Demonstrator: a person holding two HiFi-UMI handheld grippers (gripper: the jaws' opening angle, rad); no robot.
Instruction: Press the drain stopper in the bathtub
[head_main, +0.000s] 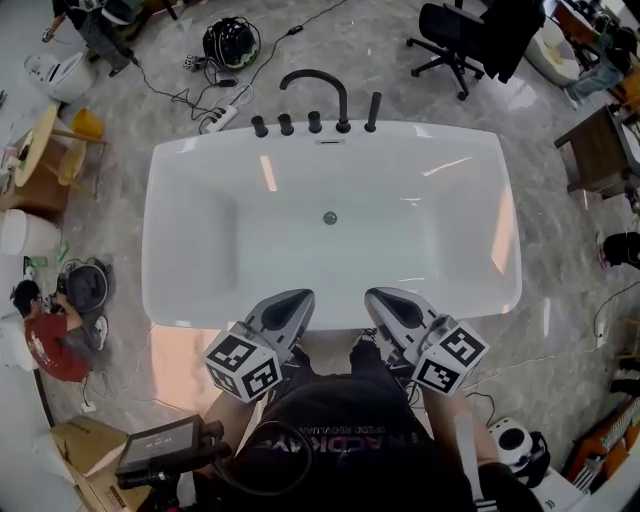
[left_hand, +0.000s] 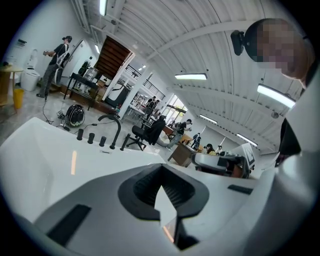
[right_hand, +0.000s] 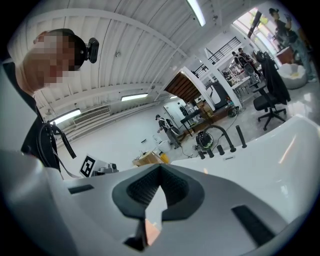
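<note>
Holding left gripper (head_main: 293, 302) and right gripper (head_main: 381, 299) closed and empty, we ready blunt tips to press the drain stopper (head_main: 330, 218).

In the head view the drain stopper (head_main: 330, 217) is a small grey dot on the floor of the bathtub (head_main: 200, 150), too small to tell whether it is raised or pressed. In both gripper views it is hidden behind the gripper bodies. The left gripper (head_main: 303, 297) and right gripper (head_main: 374, 296) cover part of the tub's near rim. The top edge cuts off the office chair (head_main: 455, 40).
</note>
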